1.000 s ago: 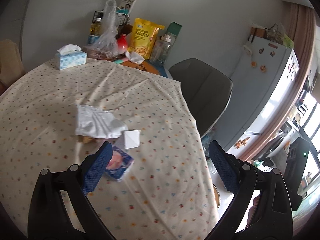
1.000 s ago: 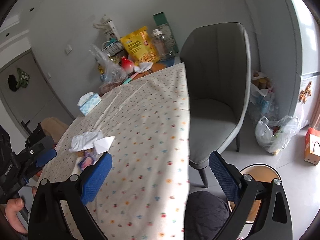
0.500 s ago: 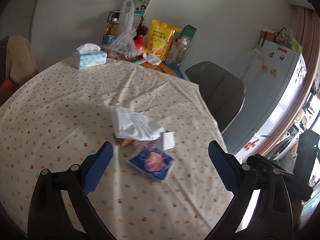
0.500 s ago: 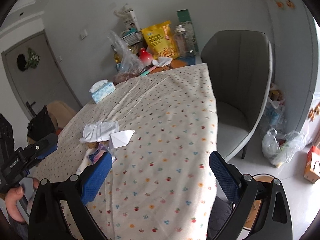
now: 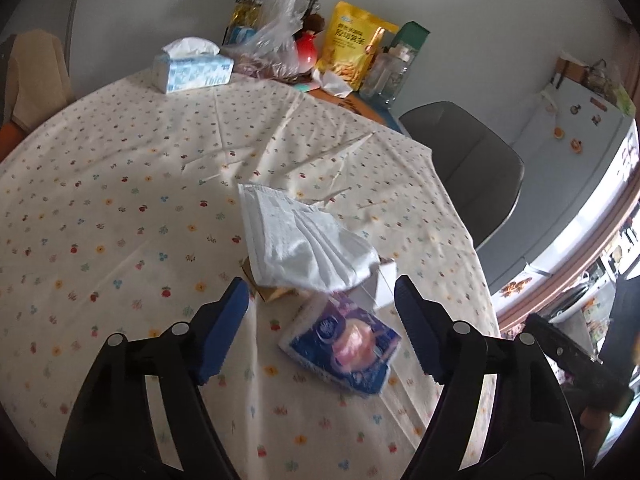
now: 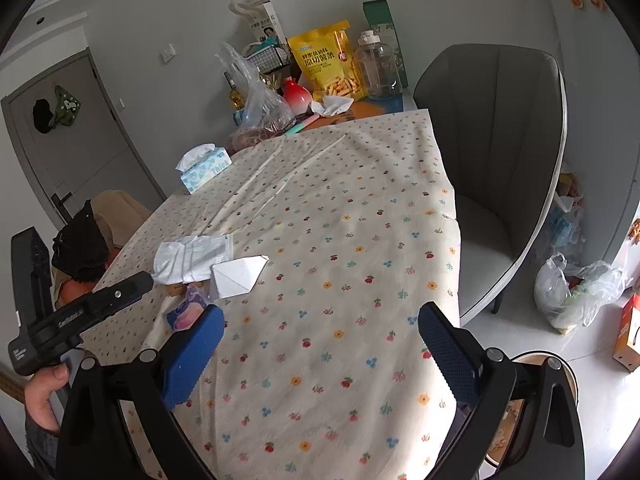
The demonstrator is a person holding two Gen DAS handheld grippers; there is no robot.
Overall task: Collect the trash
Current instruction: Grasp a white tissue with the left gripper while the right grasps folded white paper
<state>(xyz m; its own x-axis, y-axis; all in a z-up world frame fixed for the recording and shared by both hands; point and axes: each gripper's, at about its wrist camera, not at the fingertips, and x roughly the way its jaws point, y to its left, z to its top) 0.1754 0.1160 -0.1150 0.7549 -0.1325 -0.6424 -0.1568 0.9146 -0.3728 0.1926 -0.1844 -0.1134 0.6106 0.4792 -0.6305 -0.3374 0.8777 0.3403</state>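
Observation:
A small pile of trash lies on the flowered tablecloth (image 5: 120, 184): a crumpled white tissue (image 5: 304, 240), a blue tissue packet (image 5: 344, 348), a folded white paper (image 5: 380, 284) and a brown scrap (image 5: 268, 290). My left gripper (image 5: 320, 332) is open and hovers just in front of the pile, the blue packet between its fingers. In the right wrist view the tissue (image 6: 192, 258), the folded paper (image 6: 238, 274) and the packet (image 6: 184, 312) lie left of my open right gripper (image 6: 320, 352), which is over the table's near part.
A tissue box (image 5: 192, 66), a plastic bag (image 5: 276, 40), a yellow snack bag (image 5: 352, 52) and a jar (image 5: 384, 76) stand at the far edge. A grey chair (image 6: 500, 168) is right of the table. A filled plastic bag (image 6: 576, 292) and a round bin (image 6: 532, 392) are on the floor.
My left gripper has moved closer to the pile and centred on it; the blue packet now lies between its fingers. My right gripper has moved in over the table.

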